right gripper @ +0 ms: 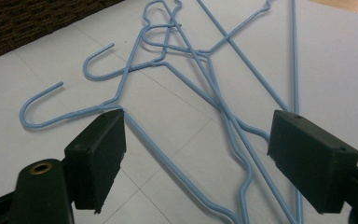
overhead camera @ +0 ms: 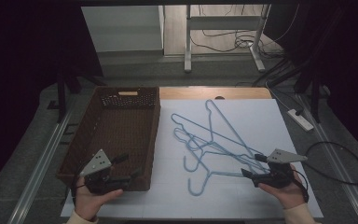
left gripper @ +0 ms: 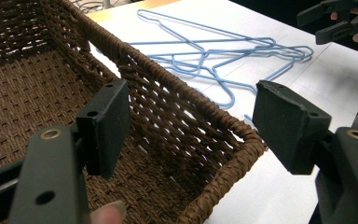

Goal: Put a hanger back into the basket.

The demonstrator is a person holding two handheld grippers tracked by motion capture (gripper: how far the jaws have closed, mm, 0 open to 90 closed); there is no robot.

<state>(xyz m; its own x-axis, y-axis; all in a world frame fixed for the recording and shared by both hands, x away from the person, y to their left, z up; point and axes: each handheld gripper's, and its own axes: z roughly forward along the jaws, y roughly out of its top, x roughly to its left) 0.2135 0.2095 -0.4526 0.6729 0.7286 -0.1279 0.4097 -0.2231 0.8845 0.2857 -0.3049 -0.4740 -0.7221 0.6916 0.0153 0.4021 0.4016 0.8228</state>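
Left gripper [overhead camera: 129, 167], nearest the person's side, hangs over the near right corner of the brown wicker basket [overhead camera: 105, 127], jaws spread wide with nothing between them. Right gripper [overhead camera: 253, 165] sits low by the near ends of the blue wire hangers [overhead camera: 209, 142], jaws likewise wide, pads clear of the wire. The hangers lie tangled on the white table [overhead camera: 256, 116], just right of the basket; apparently four, though the overlap hinders counting.
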